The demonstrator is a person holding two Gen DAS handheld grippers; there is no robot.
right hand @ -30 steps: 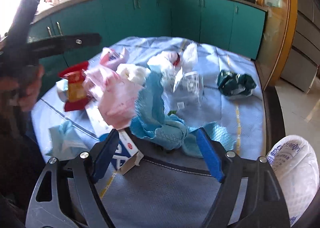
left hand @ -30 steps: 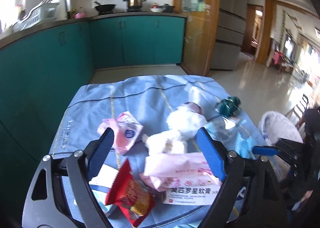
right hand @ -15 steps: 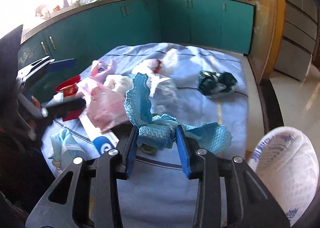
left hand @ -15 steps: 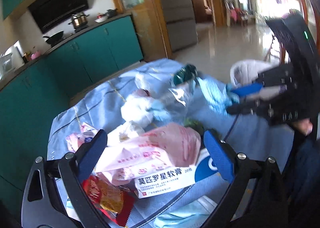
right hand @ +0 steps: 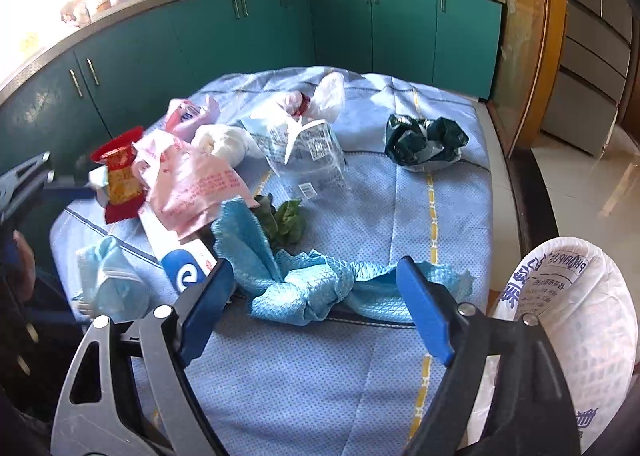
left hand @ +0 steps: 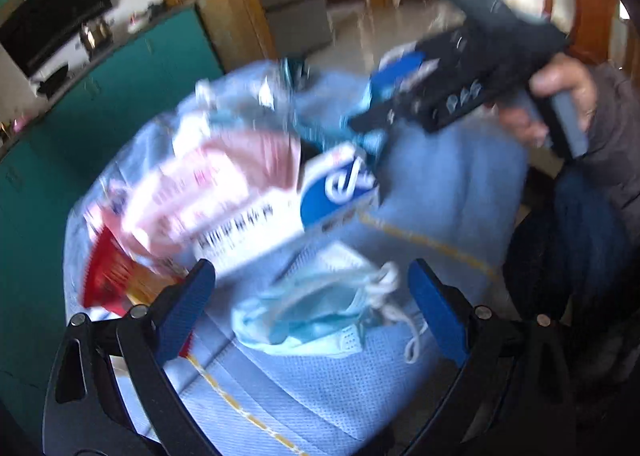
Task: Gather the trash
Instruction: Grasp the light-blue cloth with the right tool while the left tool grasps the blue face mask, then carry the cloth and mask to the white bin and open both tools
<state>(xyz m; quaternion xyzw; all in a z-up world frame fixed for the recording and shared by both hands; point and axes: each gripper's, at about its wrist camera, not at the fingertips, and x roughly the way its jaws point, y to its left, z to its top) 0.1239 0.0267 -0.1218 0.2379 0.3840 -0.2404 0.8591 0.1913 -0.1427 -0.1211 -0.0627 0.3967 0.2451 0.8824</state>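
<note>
Trash lies on a table under a light blue cloth [right hand: 452,192]. My right gripper [right hand: 314,302] is open, its jaws on either side of a crumpled blue cloth [right hand: 304,288] lying on the table. My left gripper [left hand: 312,302] is open around a crumpled blue face mask [left hand: 316,316] on the cloth. Other trash: a pink bag [right hand: 188,180], a white and blue box [left hand: 288,212], a red wrapper [right hand: 118,172], clear plastic packaging [right hand: 308,156], a dark green bag [right hand: 424,140], green leaves [right hand: 282,218]. The left wrist view is blurred.
A white trash bag [right hand: 568,320] hangs open at the table's right edge. Teal kitchen cabinets [right hand: 256,36] run along the far wall and the left. The person's hand [left hand: 560,92] holds the right gripper in the left wrist view. A tiled floor lies to the right.
My right gripper has opened and let go of the blue cloth, which now lies between its jaws. My left gripper has swung right and down onto the face mask.
</note>
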